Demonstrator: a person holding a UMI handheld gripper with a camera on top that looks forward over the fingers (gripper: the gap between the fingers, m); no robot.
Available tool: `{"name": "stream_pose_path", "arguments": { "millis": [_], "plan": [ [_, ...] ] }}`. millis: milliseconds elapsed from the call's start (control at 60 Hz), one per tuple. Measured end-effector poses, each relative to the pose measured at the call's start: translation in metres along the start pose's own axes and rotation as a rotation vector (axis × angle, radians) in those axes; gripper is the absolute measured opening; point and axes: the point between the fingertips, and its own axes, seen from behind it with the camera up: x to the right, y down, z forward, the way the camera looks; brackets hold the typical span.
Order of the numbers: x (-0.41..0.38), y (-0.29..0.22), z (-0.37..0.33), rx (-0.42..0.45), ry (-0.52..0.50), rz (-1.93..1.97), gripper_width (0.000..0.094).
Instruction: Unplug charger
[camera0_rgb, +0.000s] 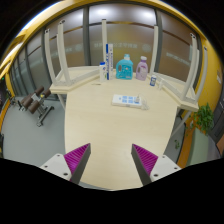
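Observation:
A white power strip (128, 100) lies on the pale wooden table (100, 130), well beyond my fingers and a little to the right. Small blue marks show on it; I cannot make out a charger or cable on it. My gripper (111, 160) is open and empty, its two magenta pads (78, 155) wide apart over the near part of the table.
At the table's far edge stand a teal bottle (124, 68), a pink bottle (142, 69) and a small white bottle (104, 70). White frame posts (62, 55) rise at both sides. A chair (38, 100) stands left of the table.

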Motion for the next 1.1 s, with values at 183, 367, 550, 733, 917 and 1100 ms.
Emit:
{"name": "stream_pose_path", "arguments": {
  "millis": [183, 367, 550, 733, 917, 1100],
  "plan": [
    [0.093, -0.029, 0.113, 0.041, 0.071, 0.015, 0.0855],
    [0.155, -0.116, 0.238, 0.208, 0.091, 0.016, 0.0856],
    [0.190, -0.174, 0.341, 0.256, 0.103, 0.033, 0.0846],
    [0.182, -0.181, 0.399, 0.218, 0.043, 0.017, 0.0653],
    [0.177, -0.180, 0.404, 0.246, 0.041, -0.025, 0.0293],
    [0.174, -0.181, 0.405, 0.243, 0.040, -0.023, 0.0109]
  ]
}}
